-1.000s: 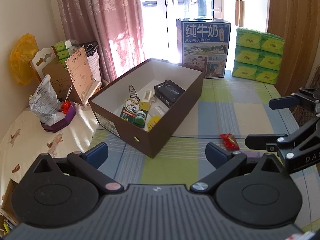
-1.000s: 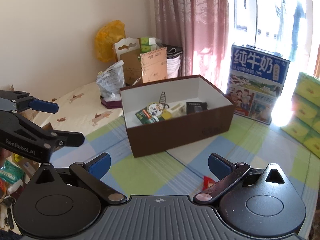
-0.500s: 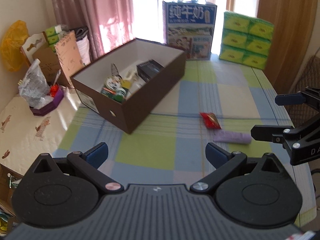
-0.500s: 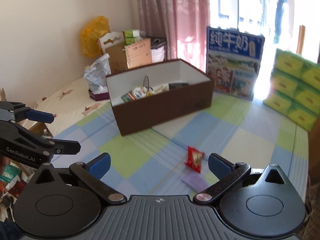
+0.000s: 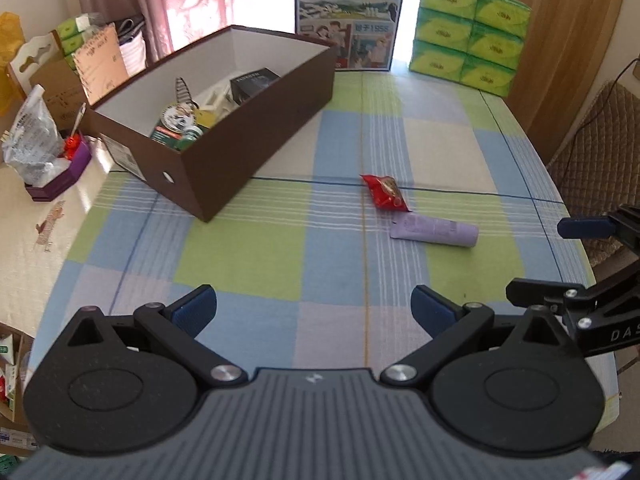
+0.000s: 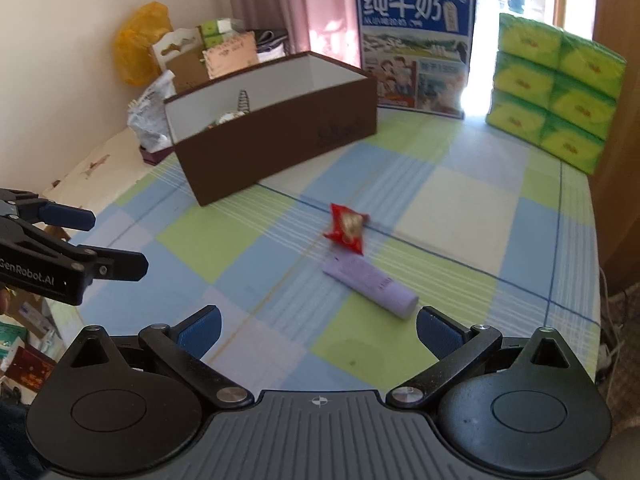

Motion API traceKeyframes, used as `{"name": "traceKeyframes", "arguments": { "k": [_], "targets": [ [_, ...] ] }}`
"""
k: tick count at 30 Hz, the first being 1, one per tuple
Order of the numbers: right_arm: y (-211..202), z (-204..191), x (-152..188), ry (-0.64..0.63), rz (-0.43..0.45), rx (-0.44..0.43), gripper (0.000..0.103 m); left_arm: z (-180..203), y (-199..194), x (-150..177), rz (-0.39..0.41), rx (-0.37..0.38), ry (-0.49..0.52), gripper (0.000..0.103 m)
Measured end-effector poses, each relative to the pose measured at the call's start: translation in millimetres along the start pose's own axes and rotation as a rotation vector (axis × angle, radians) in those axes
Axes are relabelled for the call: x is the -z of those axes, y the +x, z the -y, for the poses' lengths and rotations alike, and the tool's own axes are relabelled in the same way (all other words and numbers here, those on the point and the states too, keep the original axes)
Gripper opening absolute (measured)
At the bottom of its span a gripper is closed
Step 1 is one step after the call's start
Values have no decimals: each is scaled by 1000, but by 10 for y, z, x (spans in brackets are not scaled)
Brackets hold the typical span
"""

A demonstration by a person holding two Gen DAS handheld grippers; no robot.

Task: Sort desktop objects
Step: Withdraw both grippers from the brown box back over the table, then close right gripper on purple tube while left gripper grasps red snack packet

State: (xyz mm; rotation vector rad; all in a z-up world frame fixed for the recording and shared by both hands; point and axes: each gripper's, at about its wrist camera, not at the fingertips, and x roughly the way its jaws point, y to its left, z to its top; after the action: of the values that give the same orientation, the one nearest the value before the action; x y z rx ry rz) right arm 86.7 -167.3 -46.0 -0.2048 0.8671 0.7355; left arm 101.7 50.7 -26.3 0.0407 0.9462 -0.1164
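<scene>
The left gripper (image 5: 312, 306) has its blue-padded fingers (image 5: 192, 308) spread wide with nothing between them, hovering above the checked tablecloth (image 5: 240, 264). The right gripper (image 6: 318, 326) is spread just as wide and is also empty; in its own view it sits low over the cloth with the purple tube (image 6: 370, 286) lying just ahead of its right finger.

Beyond the fingers, two things lie loose on the cloth. The purple tube (image 5: 434, 232) lies flat on its side, and a small red snack packet (image 5: 384, 198) sits just beside its flat end, close enough that I cannot tell whether they touch. Both are well apart from the brown box (image 5: 256, 136), which stands open further back and to the left.

That box already holds several things: a round tin, a black carton, a green bottle and a few smaller bits I cannot make out. So the sorting looks well along, judging by what is inside, with the tube and the packet seemingly the last things left to go in. Neither has been gripped yet. The right gripper is the nearer one, and the tube looks like its likeliest next pick

Behind the box stand a milk carton case (image 5: 352, 16) and a stack of green tissue packs (image 5: 468, 40)
</scene>
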Motion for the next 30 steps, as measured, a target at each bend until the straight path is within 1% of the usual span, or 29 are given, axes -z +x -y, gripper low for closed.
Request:
{"name": "traceKeyframes", "arguments": {
  "k": [4,10,16,19,24,26,27,30],
  "targets": [
    [69,79,42,22,-19,8,101,19,115,-15,-19,25,6,102],
    [288,217,108,42,-52,15,101,7,356,-62,-60,48,2,102],
    [500,408,133,43,-79,37,101,-50,626,-135,-70,56,4,102],
    [623,477,112,23,-89,50,101,-71,782,-183,-83,57,3,102],
    [861,544,72,-47,-99,57,100,-112,996,-241,-110,70,5,102],
    [977,568,55,-69,-94,59,93,-127,1078,-260,-121,72,5,102],
    [1034,582,48,-84,-95,54,84,-134,1116,-270,-129,71,5,102],
    [1190,598,41,-147,-109,46,75,-159,1211,-294,-144,70,7,102]
  ]
}}
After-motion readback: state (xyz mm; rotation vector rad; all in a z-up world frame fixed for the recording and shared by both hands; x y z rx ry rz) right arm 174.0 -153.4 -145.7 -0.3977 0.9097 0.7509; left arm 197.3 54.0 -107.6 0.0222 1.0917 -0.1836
